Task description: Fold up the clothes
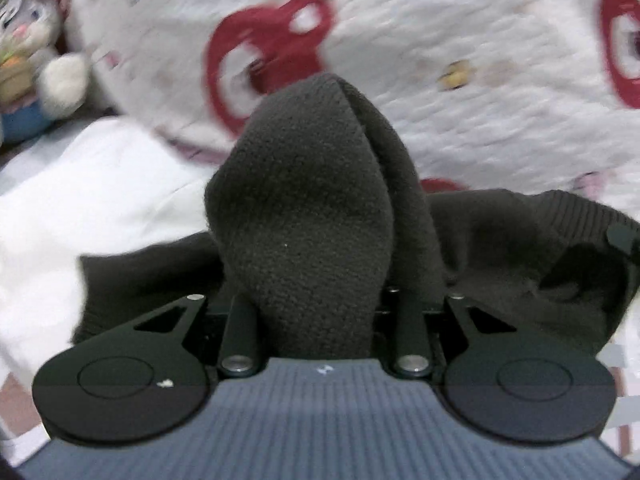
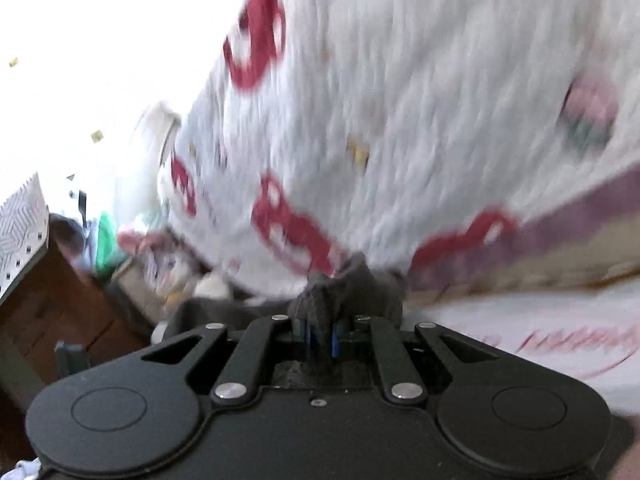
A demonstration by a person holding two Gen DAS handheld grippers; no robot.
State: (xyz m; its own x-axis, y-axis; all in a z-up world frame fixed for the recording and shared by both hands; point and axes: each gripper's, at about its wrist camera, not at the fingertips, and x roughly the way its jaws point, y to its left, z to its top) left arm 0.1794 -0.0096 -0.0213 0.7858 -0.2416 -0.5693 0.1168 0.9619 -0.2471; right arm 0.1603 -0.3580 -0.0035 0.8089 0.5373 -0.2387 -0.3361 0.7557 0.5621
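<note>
- The white quilt with red motifs (image 1: 420, 92) is our landmark: it fills the background of both views, and the dark knit garment (image 1: 308, 216) hangs in front of it, lifted off the surface below.
- We hold that garment at two points. A thick fold of it rises out of the left gripper (image 1: 316, 320), whose jaws are closed on the cloth; the rest sags to the right of it below the quilt's edge.
- The right gripper (image 2: 320, 334) pinches a smaller bunched corner of the same knit, jaws drawn narrow around it, just below the quilt's lower border.
- Both views are blurred, so we judge the cloth is being carried. We cannot tell whether it is being spread out or brought over for a fold.
- To do this well, we would keep both grips firm and level, and keep the span between them taut so the knit hangs flat and does not twist.
- White bedding (image 1: 80, 208) lies below and left of the quilt; it looks a soft, uneven place to lay cloth.
- A plush rabbit (image 1: 36, 52) sits at the quilt's left edge, and a loose sleeve could snag it.
- A wooden cabinet (image 2: 60, 312) stands further left of the quilt, well clear.
</note>
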